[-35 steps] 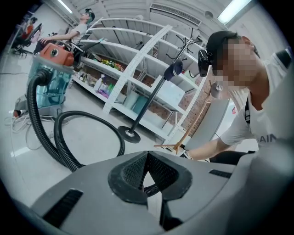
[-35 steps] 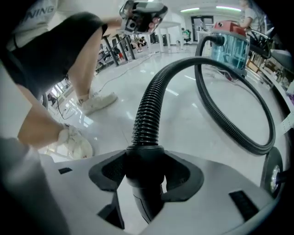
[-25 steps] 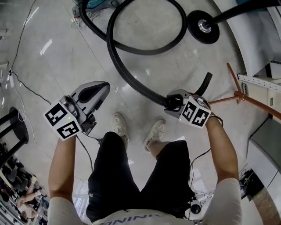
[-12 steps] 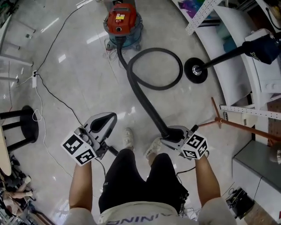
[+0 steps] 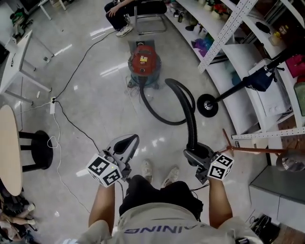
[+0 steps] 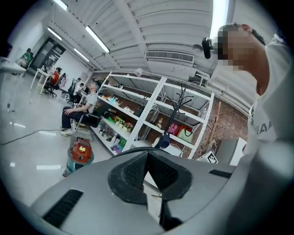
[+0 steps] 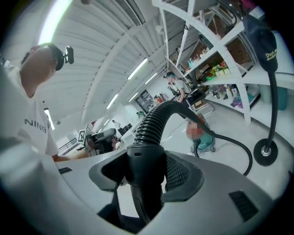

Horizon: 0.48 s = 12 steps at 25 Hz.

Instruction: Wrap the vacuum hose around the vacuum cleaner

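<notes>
The vacuum cleaner [image 5: 143, 61], red on top with a teal body, stands on the floor far ahead of me. Its black ribbed hose [image 5: 187, 102] leaves the body, curves across the floor, rises in an arch and comes down to my right gripper [image 5: 194, 155]. That gripper is shut on the hose's smooth end cuff [image 7: 143, 176], and the ribbed part [image 7: 154, 120] rises from its jaws. My left gripper [image 5: 129, 141] is held level at the left, shut with its pads together [image 6: 147, 169] and nothing between them. The vacuum cleaner [image 6: 81, 153] shows beyond it.
A stand with a round black base [image 5: 208, 105] leans towards the white shelving [image 5: 228, 28] on the right. A copper-coloured rod [image 5: 252, 151] lies right of my right gripper. A cable and power strip [image 5: 52, 106] cross the floor at left, near a black stool [image 5: 35, 150]. A person sits behind the vacuum [image 5: 123, 12].
The head view has swung up, bringing the vacuum cleaner and shelving into sight. The hose's loop has opened and lifted into an arch. My right gripper has kept its hold; the left stays shut.
</notes>
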{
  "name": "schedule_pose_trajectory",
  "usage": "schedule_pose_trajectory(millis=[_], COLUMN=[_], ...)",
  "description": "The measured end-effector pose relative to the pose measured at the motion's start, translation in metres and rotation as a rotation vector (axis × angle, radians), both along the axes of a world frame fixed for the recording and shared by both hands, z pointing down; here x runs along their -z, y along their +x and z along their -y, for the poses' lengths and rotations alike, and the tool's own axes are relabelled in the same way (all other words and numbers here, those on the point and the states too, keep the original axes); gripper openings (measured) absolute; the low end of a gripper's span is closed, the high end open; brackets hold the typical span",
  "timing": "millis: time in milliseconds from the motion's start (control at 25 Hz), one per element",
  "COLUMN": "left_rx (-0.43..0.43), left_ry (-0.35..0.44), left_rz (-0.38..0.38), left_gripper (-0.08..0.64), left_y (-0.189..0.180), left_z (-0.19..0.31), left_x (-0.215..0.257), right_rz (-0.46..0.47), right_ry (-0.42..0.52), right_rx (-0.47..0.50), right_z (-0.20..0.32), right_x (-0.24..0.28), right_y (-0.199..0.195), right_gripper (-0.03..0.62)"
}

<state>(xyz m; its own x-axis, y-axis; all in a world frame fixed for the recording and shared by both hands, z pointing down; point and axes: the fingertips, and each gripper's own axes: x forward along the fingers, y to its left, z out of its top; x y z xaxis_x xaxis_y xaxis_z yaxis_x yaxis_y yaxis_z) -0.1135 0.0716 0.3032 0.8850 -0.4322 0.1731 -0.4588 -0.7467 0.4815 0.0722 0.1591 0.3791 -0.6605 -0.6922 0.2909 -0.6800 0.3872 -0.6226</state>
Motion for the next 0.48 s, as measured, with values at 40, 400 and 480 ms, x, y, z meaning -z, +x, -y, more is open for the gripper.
schedule_pose_trajectory(millis=[40, 400, 480], left_rx=[0.004, 0.004, 0.019], left_ry=[0.008, 0.108, 0.124], left_rz=[-0.007, -0.003, 0.001], left_gripper=[0.017, 0.017, 0.017], left_y=[-0.003, -0.053, -0.057], left_z=[0.0, 0.018, 0.023], left_x=[0.011, 0.074, 0.082], right_rz=[0.002, 0.037, 0.044], right_ry=[0.011, 0.101, 0.108], right_rx=[-0.018, -0.182, -0.193], right_z=[0.004, 0.042, 0.049], right_x=[0.014, 0.116, 0.128], right_y=[0.0, -0.007, -0.005], right_gripper=[0.238, 0.238, 0.238])
